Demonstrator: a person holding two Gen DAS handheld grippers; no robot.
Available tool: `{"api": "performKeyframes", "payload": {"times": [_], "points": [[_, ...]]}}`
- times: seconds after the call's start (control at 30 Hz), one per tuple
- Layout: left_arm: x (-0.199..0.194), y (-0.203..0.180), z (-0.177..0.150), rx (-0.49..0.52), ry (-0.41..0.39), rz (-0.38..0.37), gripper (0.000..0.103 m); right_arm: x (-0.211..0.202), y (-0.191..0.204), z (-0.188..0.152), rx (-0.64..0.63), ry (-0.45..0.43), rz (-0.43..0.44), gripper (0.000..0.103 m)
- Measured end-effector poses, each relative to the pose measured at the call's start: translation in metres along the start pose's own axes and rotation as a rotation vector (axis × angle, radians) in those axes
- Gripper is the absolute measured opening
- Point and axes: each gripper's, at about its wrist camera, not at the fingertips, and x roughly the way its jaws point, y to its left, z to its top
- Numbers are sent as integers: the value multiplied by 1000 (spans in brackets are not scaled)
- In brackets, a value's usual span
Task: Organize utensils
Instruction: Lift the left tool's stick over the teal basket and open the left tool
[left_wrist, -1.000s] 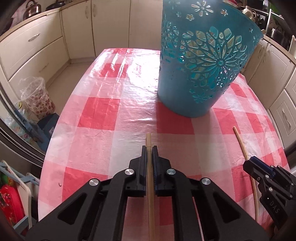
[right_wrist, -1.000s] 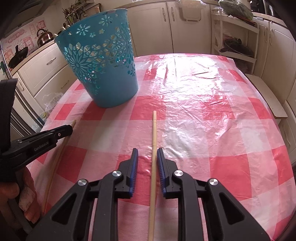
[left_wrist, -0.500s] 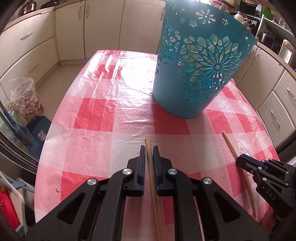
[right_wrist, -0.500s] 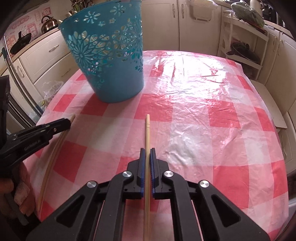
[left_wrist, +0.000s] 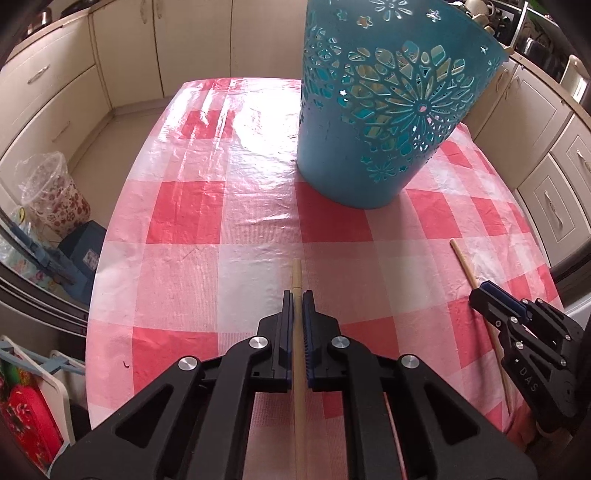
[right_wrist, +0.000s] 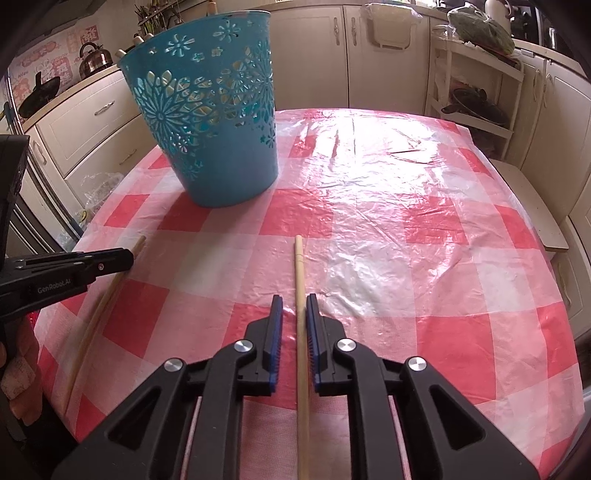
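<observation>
A tall blue openwork basket (left_wrist: 388, 110) stands on the red-and-white checked tablecloth; it also shows in the right wrist view (right_wrist: 214, 122). My left gripper (left_wrist: 297, 299) is shut on a long wooden stick (left_wrist: 296, 275) that points toward the basket. My right gripper (right_wrist: 294, 304) has its jaws slightly apart around a second wooden stick (right_wrist: 299, 266), which lies against the right jaw. In the left wrist view that gripper (left_wrist: 484, 291) is at the right with its stick (left_wrist: 465, 262). In the right wrist view the left gripper (right_wrist: 125, 258) is at the left with its stick (right_wrist: 107, 295).
The table (right_wrist: 406, 221) is oval with a glossy plastic cover. Cream kitchen cabinets (left_wrist: 55, 96) surround it. A patterned bin (left_wrist: 55, 195) and a blue box (left_wrist: 81, 247) stand on the floor at the left. A white shelf rack (right_wrist: 480, 92) stands behind the table.
My right gripper closed around its stick half a second ago and its jaws now stand slightly apart again. Both grippers have drawn nearer to the basket. My left gripper stays shut on its stick.
</observation>
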Motion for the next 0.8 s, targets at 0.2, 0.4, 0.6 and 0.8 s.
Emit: {"api": "performKeyframes", "payload": {"times": [0.2,0.4,0.6,0.8], "points": [[1,-15,0,84,46,79,5,1,11,0,-52,0,-1,32],[-51,-33,3,113,-73,-14,5,1,14,-1,-69,-4,-17,32],[-120,-39,25,89,-243,-159,5,2,12,0,-60,-5,-12,32],[-177,-39,58,47,-436,-232,5,2,12,0,-65,-6,-17,33]]}}
